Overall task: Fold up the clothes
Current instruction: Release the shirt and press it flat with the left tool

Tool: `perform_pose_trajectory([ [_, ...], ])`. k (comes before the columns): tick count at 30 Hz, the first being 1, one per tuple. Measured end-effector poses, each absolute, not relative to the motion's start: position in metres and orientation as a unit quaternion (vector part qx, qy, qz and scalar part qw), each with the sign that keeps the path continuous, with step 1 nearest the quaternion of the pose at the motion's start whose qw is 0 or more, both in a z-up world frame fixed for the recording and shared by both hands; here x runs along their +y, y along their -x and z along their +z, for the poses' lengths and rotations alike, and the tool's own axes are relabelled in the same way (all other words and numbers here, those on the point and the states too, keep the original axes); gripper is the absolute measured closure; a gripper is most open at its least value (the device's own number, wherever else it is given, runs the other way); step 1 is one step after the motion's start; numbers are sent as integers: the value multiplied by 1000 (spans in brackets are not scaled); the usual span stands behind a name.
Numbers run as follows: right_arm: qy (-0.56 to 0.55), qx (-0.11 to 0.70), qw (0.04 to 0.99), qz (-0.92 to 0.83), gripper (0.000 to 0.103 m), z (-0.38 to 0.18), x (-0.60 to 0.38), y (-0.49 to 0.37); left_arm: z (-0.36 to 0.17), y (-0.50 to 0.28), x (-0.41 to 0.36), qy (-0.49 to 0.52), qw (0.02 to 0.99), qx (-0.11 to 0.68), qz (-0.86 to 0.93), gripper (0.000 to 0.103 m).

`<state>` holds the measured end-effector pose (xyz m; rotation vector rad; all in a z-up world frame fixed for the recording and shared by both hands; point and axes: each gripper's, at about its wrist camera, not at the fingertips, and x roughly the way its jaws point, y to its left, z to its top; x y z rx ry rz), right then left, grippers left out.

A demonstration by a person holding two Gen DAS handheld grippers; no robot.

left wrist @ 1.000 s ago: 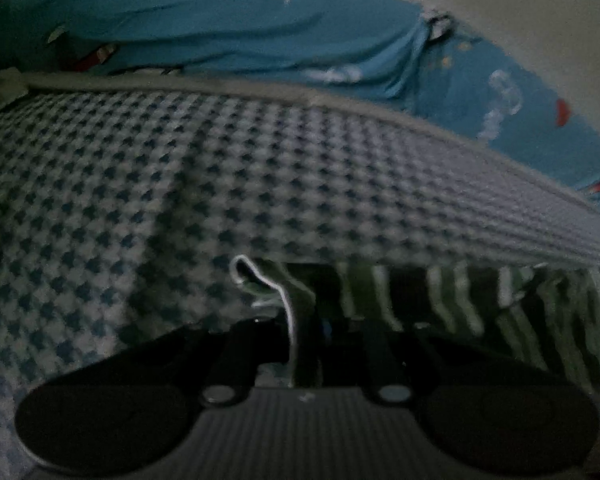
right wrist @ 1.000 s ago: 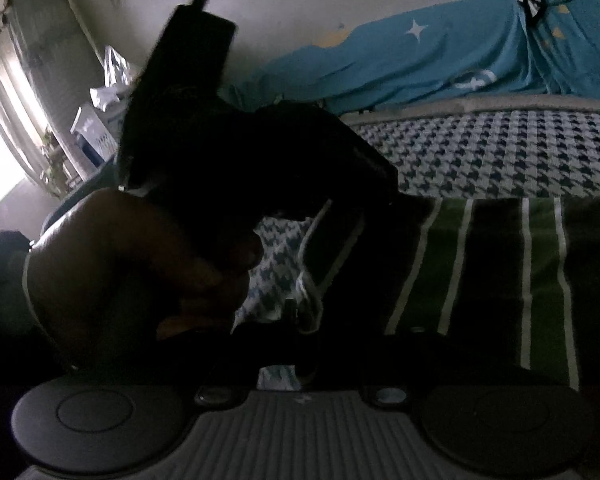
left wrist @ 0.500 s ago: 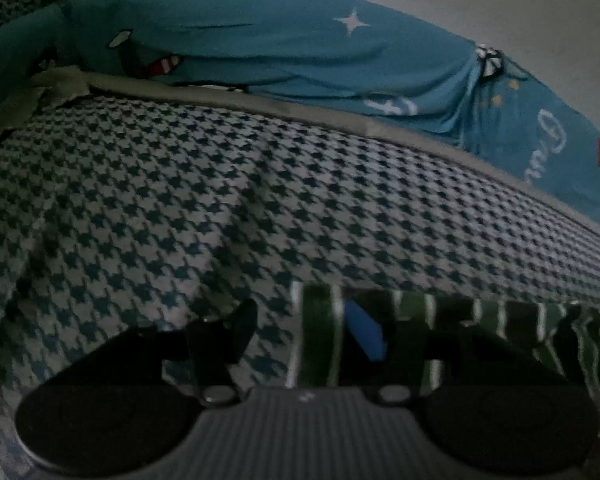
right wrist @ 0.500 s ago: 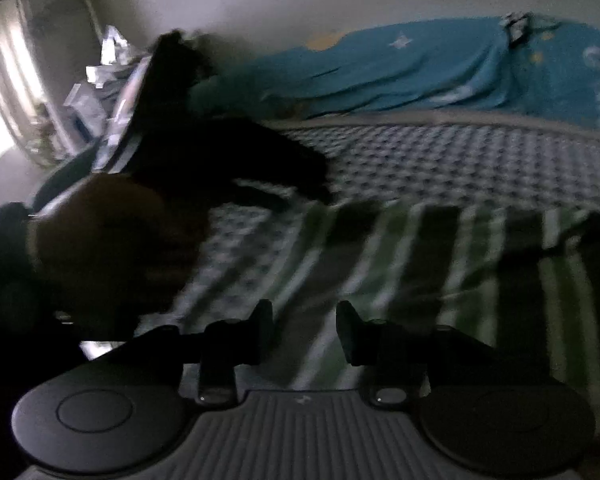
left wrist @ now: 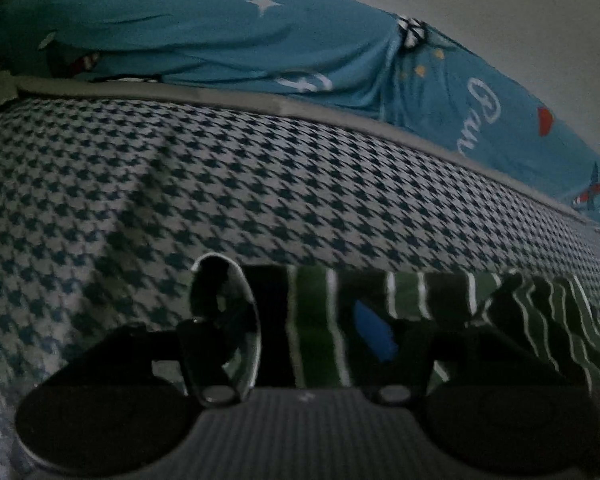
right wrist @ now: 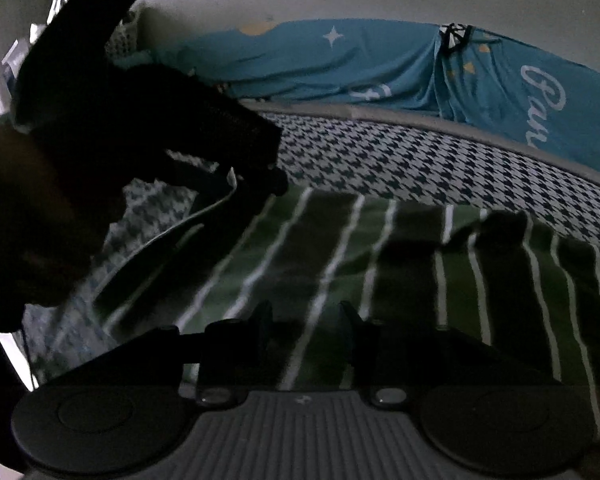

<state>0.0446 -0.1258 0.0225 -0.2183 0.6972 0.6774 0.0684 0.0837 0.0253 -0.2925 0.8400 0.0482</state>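
A dark green garment [right wrist: 399, 264] with white stripes lies spread flat on the houndstooth bed cover [right wrist: 399, 160]. In the right wrist view my right gripper [right wrist: 305, 316] hovers open just above the stripes, nothing pinched. At the garment's left edge my left gripper [right wrist: 256, 184] shows as a dark shape, held by a hand [right wrist: 28, 220]. In the left wrist view the left gripper [left wrist: 296, 320] is opening its jaws. The striped cloth [left wrist: 419, 296] lies between and beneath them, unpressed. A white-trimmed edge [left wrist: 244, 292] curls by the left finger. The garment's right side is bunched.
A blue printed quilt [left wrist: 220, 40] is heaped along the far wall behind a grey mattress edge [left wrist: 280, 106]. Houndstooth cover [left wrist: 140, 180] stretches ahead of the garment. A bright window and clutter [right wrist: 4, 64] sit at the far left. The room is dim.
Both grippers were shut on the garment's edge; both now stand open. The cloth has dropped flat on the bed, and the right gripper has swung over the striped fabric.
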Motion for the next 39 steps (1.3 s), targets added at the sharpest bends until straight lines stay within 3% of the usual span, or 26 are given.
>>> perform_pose_trajectory([
  [5,125,327,879,324,67,21,-121,-44,31,-68,72,100,916,383,56,41],
  [9,130,327,878,325,66,20,-121,-44,45,-63,82,96,929,342,105,32],
  [15,135,329,877,323,66,20,-118,-38,56,-62,91,89,939,312,117,31],
  [39,129,337,867,342,66,27,-129,-5,20,-78,33,69,923,379,-9,24],
])
